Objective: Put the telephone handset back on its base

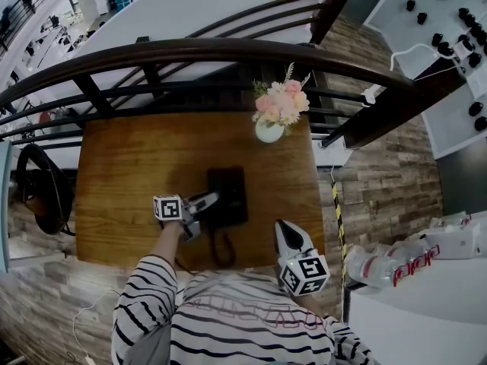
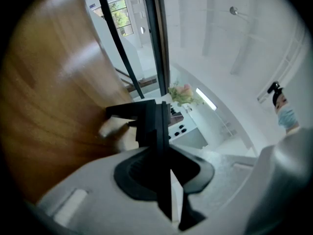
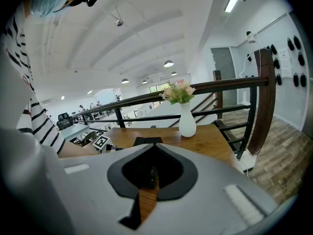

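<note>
A black telephone base (image 1: 232,190) lies in the middle of the wooden table (image 1: 122,181), also seen low in the right gripper view as the base (image 3: 146,141). Its curly cord (image 1: 221,248) trails toward me. My left gripper (image 1: 210,199) is at the base's left edge, shut on the black handset (image 2: 149,121), which stands edge-on between the jaws of the left gripper (image 2: 164,148). In the head view the handset blends into the base. My right gripper (image 1: 284,228) hovers over the table's near right corner; this right gripper (image 3: 150,174) is shut with nothing in it.
A white vase of pink flowers (image 1: 271,128) stands at the table's far edge, right of centre. A dark curved railing (image 1: 228,52) runs behind the table. A white counter with plastic bottles (image 1: 396,268) is at my right, and a black chair (image 1: 42,188) at the left.
</note>
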Demonstrator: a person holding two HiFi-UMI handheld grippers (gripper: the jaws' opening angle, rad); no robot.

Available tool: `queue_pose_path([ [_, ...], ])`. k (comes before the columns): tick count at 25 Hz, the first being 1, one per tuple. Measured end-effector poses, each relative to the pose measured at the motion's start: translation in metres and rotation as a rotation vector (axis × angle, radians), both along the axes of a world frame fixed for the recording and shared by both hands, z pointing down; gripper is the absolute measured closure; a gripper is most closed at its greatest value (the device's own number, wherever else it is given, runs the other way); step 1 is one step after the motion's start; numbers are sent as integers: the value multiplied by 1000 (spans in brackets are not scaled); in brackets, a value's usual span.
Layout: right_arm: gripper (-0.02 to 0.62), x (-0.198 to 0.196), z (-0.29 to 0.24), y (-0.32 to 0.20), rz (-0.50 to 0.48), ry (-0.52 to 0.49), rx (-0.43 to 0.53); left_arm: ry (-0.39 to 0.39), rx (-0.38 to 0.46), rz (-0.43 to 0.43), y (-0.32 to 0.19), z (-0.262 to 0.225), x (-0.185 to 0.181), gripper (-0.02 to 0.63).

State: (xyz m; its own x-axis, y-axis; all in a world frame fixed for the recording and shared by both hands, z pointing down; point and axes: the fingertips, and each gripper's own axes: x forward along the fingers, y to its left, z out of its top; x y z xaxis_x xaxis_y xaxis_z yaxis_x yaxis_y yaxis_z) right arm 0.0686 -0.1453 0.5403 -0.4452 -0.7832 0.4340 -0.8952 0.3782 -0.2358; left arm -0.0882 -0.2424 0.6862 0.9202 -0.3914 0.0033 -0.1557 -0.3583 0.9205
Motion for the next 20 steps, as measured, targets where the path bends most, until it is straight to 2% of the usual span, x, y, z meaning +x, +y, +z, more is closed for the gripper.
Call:
queue_pose_path([
  [4, 594, -1, -1, 0, 1, 1, 2, 2, 14, -11, -1, -2, -1, 529],
  [6, 595, -2, -1, 1, 0, 0, 1, -3, -4, -36, -1, 0, -3, 529],
  [12, 595, -7, 2, 3, -8, -2, -1, 70, -59, -96, -2, -1, -4, 528],
  [20, 595, -9, 1, 6, -11, -2, -1, -7, -19, -115, -3, 2, -8, 526],
])
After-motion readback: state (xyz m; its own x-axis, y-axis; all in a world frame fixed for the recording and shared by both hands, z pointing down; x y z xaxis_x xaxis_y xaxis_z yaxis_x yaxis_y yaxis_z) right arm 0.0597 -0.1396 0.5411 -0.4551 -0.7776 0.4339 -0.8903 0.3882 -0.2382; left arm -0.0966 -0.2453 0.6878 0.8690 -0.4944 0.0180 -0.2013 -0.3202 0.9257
